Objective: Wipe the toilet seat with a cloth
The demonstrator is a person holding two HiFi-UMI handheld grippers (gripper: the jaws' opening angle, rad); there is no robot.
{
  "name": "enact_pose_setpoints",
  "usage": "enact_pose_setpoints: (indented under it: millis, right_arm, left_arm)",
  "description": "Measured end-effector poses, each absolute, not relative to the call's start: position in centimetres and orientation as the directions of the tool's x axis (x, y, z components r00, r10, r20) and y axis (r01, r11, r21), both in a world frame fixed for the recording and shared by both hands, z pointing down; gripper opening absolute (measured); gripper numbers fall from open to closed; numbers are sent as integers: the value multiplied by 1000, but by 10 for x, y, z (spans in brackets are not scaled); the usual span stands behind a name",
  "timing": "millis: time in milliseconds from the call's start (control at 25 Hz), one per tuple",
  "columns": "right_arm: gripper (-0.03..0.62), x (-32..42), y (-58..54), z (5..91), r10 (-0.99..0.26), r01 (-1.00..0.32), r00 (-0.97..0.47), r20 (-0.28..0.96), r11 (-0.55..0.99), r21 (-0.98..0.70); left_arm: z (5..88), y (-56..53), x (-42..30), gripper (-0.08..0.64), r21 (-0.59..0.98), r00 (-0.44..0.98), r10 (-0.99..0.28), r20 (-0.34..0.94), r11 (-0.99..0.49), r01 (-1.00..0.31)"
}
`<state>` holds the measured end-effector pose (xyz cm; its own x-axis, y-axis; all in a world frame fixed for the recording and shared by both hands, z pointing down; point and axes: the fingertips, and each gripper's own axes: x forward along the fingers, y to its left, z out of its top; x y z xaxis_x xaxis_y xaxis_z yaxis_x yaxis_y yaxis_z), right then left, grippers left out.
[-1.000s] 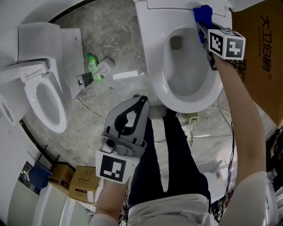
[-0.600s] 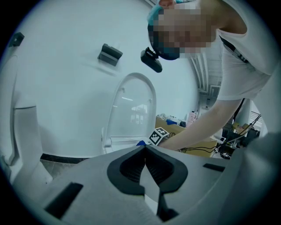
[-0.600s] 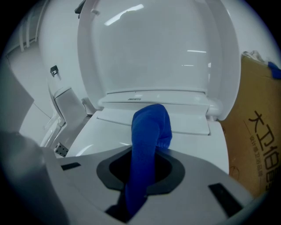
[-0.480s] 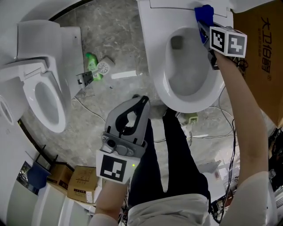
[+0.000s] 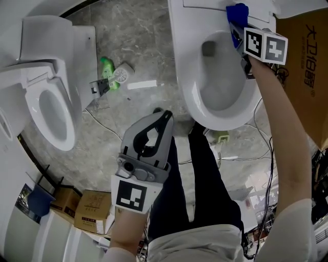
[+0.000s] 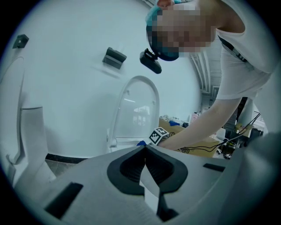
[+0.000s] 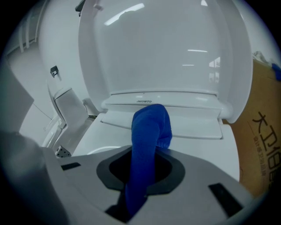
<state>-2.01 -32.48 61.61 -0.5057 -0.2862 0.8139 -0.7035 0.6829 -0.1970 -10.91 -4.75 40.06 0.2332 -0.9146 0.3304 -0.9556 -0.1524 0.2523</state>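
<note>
Head view: the right gripper reaches to the far right corner of the white oval toilet seat, by the hinge, with a bright blue terry cloth sticking out ahead of it. The seat's long axis runs from that hinge end back toward the person, so the unwiped ring lies nearer the person and to the left of the cloth. The left gripper hangs low over the person's dark trousers, well apart from the seat; the right one is clearly the nearer. A second white toilet stands to the left on the grey stone floor, and a brown cardboard box sits at the right.

Left gripper view: its fingers are drawn together at the tips with nothing between them.

Right gripper view: the fingers clamp the cloth, which runs forward along the gripper's line as a thick folded strip and bends down at its end over the rear of the seat, below the raised white lid. I judge it to be touching there, though actual contact cannot be seen. The cloth looks soft, dry and clean.
</note>
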Motion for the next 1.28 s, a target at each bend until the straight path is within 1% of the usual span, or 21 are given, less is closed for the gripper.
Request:
enact_pose_setpoints:
  millis: [800, 1040, 1160, 1280]
  right_arm:
    - [63, -67, -309, 613, -225, -653, -532, 816, 723, -226]
    - [63, -79, -301, 612, -234, -647, -534, 812, 732, -215]
    - [63, -85, -297, 611, -229, -629, -535, 813, 751, -202]
    - [63, -94, -290, 610, -198, -592, -546, 814, 779, -207]
  left_arm:
    - [402, -23, -141, 6, 261, 177, -934, 311, -96, -961]
    - [402, -16, -149, 6, 265, 162, -939, 303, -80, -961]
    - [402, -13, -153, 6, 267, 157, -940, 303, -74, -961]
    - [403, -11, -156, 6, 267, 150, -941, 302, -68, -961]
